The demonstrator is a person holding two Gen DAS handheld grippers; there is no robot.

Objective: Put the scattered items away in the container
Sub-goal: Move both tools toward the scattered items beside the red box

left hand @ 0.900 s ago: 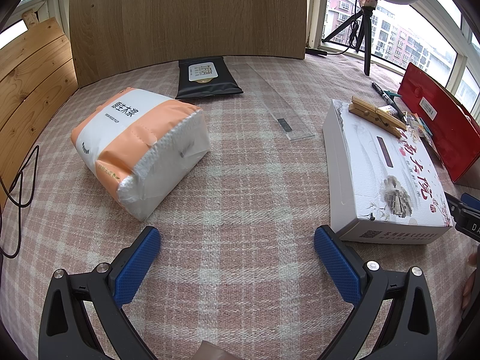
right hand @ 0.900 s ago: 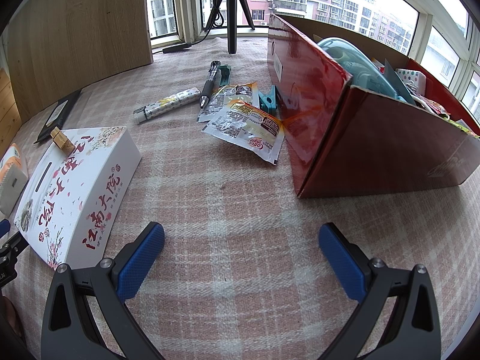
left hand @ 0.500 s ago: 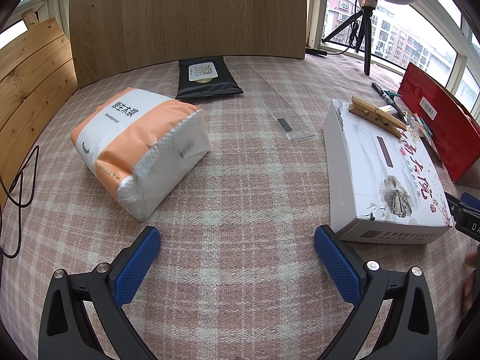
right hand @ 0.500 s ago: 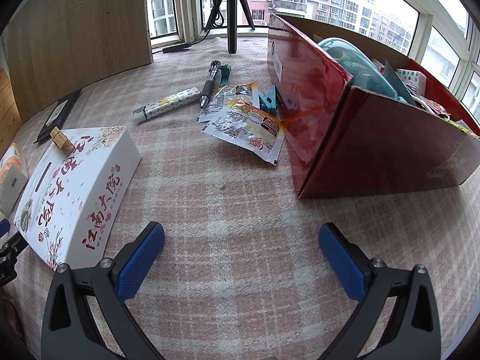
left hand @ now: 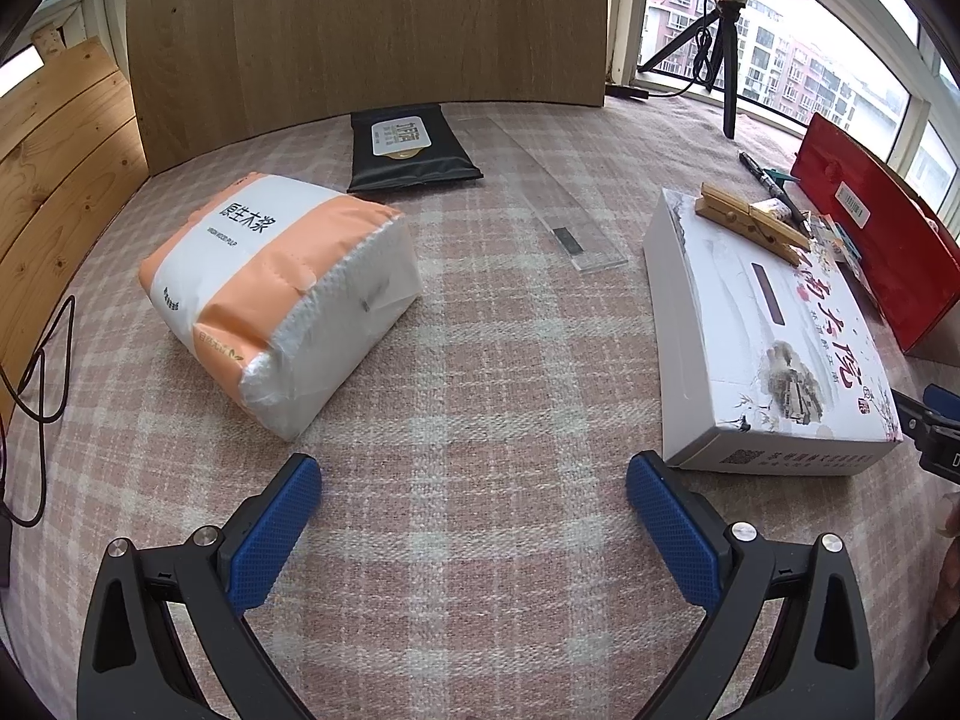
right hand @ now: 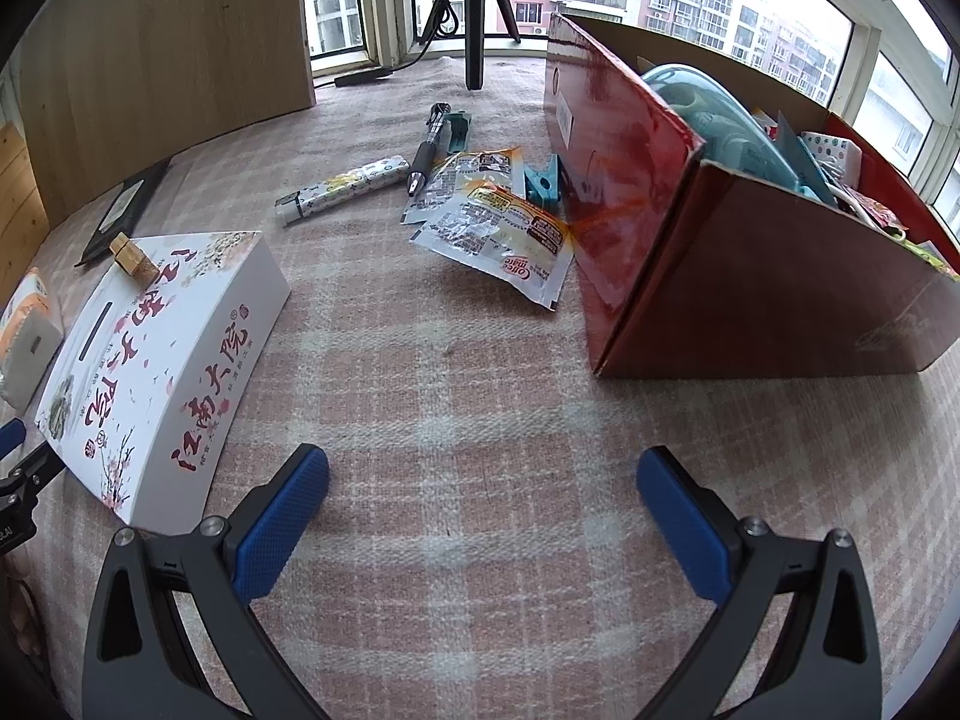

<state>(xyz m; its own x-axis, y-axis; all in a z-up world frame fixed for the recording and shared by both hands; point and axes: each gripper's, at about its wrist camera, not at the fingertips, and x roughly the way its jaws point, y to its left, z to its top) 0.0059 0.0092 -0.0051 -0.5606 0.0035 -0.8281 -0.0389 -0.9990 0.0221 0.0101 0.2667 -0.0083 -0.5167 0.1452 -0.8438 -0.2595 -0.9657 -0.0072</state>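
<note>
The left gripper [left hand: 471, 495] hovers low over the plaid cloth [left hand: 480, 372] with its blue pads spread wide and nothing between them; ahead on its left lies the orange-and-white tissue pack [left hand: 276, 294], on its right the white tissue box [left hand: 762, 330] with a wooden clothespin [left hand: 750, 222] resting on top; farther off lie a clear ruler [left hand: 564, 210] and a black wipes packet [left hand: 408, 147] near the wooden board [left hand: 372, 24]; the right gripper [right hand: 483, 501] is likewise fully open and empty above bare cloth; the white tissue box [right hand: 162, 360] sits just beside its left pad, and the red cardboard box [right hand: 720, 276], already holding a pale blue item and other goods, stands ahead on the right; beside the box's near wall lie two snack sachets [right hand: 498, 222], touching a teal clip [right hand: 543, 180]; beyond them are a pen [right hand: 429, 147] and a patterned tube [right hand: 342, 186].
</note>
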